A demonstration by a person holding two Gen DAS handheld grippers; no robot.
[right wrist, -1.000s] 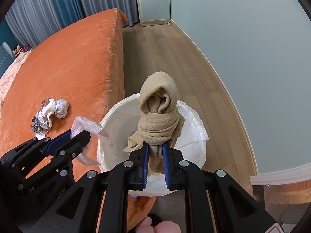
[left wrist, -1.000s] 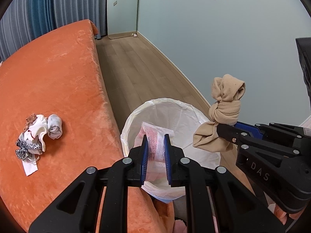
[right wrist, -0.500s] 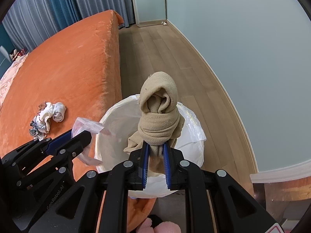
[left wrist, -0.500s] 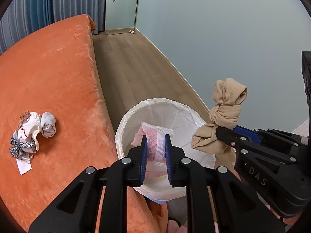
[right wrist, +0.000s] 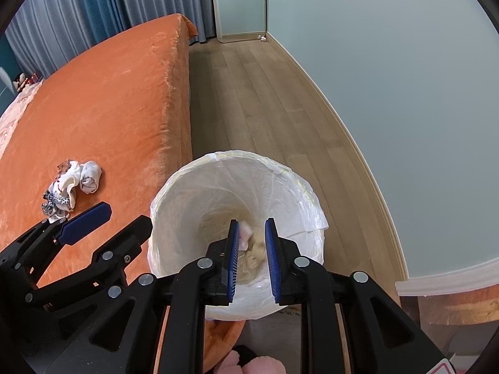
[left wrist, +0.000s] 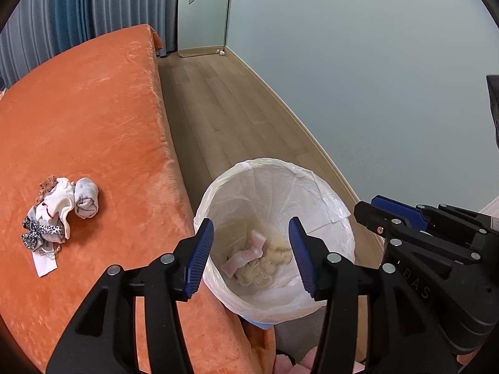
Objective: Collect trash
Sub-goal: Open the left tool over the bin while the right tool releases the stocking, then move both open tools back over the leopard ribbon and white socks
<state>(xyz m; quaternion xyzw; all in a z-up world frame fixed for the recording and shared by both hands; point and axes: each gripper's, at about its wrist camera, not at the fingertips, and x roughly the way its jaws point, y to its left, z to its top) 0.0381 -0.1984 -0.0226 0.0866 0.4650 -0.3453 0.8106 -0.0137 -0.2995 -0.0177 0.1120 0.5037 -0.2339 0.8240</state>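
Note:
A bin lined with a white bag (left wrist: 327,193) (right wrist: 299,193) stands beside the orange bed. At its bottom lie a pink-white packet (left wrist: 246,254) and a beige knotted cloth (left wrist: 274,249) (right wrist: 254,257). My left gripper (left wrist: 251,249) is open and empty above the bin mouth; it also shows in the right wrist view (right wrist: 118,215). My right gripper (right wrist: 252,243) is open and empty above the bin; it shows at the right of the left wrist view (left wrist: 371,207). A small pile of socks and scraps (left wrist: 60,215) (right wrist: 73,187) lies on the bed.
The orange bed (left wrist: 93,109) (right wrist: 109,93) fills the left. Wooden floor (left wrist: 224,103) runs between bed and pale blue wall (left wrist: 374,78). Blue curtains (left wrist: 78,6) hang at the back. Pink fluffy slippers (right wrist: 259,364) lie under the bin side.
Both grippers have opened. The packet has dropped from the left gripper and the beige cloth from the right gripper into the bin.

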